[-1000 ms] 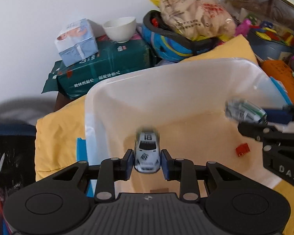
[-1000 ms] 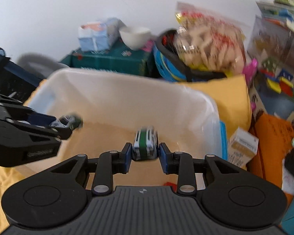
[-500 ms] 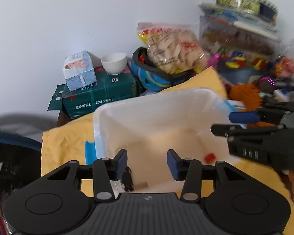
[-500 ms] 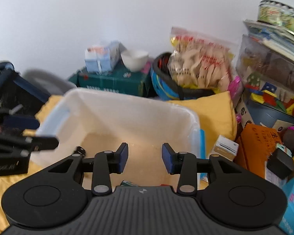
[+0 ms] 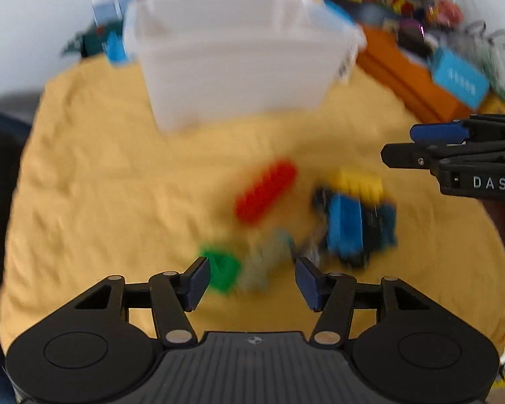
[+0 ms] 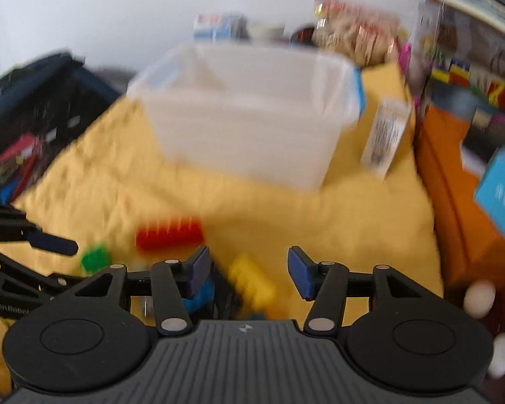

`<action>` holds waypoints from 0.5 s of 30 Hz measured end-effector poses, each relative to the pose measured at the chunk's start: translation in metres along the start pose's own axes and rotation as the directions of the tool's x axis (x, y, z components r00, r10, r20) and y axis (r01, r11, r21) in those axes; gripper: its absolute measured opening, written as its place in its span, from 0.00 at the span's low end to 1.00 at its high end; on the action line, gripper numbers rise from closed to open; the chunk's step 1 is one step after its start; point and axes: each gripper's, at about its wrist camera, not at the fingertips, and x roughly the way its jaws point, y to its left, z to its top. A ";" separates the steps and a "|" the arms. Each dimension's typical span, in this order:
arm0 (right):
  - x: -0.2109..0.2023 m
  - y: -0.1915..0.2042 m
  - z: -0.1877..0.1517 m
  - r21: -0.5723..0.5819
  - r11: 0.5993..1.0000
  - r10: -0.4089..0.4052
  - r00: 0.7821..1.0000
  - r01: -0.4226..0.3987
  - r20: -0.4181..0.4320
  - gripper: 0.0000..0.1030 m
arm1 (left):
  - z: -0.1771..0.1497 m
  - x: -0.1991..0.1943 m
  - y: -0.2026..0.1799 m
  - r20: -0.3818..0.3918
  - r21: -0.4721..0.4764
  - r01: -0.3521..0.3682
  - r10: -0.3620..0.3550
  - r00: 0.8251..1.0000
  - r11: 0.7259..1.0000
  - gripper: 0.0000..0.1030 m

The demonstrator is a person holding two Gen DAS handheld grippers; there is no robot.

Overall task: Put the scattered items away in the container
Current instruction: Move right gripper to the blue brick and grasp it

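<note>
A translucent plastic container (image 5: 235, 57) stands at the far side of the yellow cloth (image 5: 94, 175); it also shows in the right wrist view (image 6: 252, 114). Scattered on the cloth, blurred: a red brick (image 5: 266, 190), a green brick (image 5: 222, 267), a yellow brick (image 5: 362, 181), a blue toy vehicle (image 5: 350, 229) and a greyish item (image 5: 266, 262). My left gripper (image 5: 252, 277) is open and empty just before the green brick and the greyish item. My right gripper (image 6: 249, 272) is open and empty over the yellow brick (image 6: 250, 282), with the red brick (image 6: 170, 234) and green brick (image 6: 96, 259) to its left.
An orange box (image 6: 454, 202) and a blue box (image 6: 503, 195) line the right side. A small carton (image 6: 385, 134) stands beside the container. A dark crate (image 6: 33, 107) is at the left. Snack bags and toys crowd the back (image 6: 357, 37).
Both grippers let go of their toy cars over the container, opened, then drew back and tilted down to the scattered bricks on the cloth.
</note>
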 end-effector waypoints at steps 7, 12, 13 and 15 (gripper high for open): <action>0.002 0.052 -0.023 -0.248 0.968 0.034 0.999 -0.035 -0.011 0.45 | -0.024 0.009 -0.004 -0.048 -0.014 -0.010 0.010 0.999 1.000 0.58; 0.029 0.082 -0.029 -0.380 0.924 0.019 0.998 -0.042 -0.063 0.22 | -0.025 0.008 -0.006 -0.041 -0.018 -0.013 0.012 0.999 1.000 0.58; 0.034 0.084 -0.030 -0.395 0.918 -0.003 0.997 -0.027 -0.075 0.15 | -0.024 0.007 -0.007 -0.038 -0.016 -0.013 0.012 0.999 1.000 0.58; 0.030 0.081 -0.033 -0.392 0.920 -0.019 0.998 -0.006 -0.061 0.08 | -0.022 0.007 -0.010 -0.031 -0.007 -0.011 0.011 0.999 1.000 0.58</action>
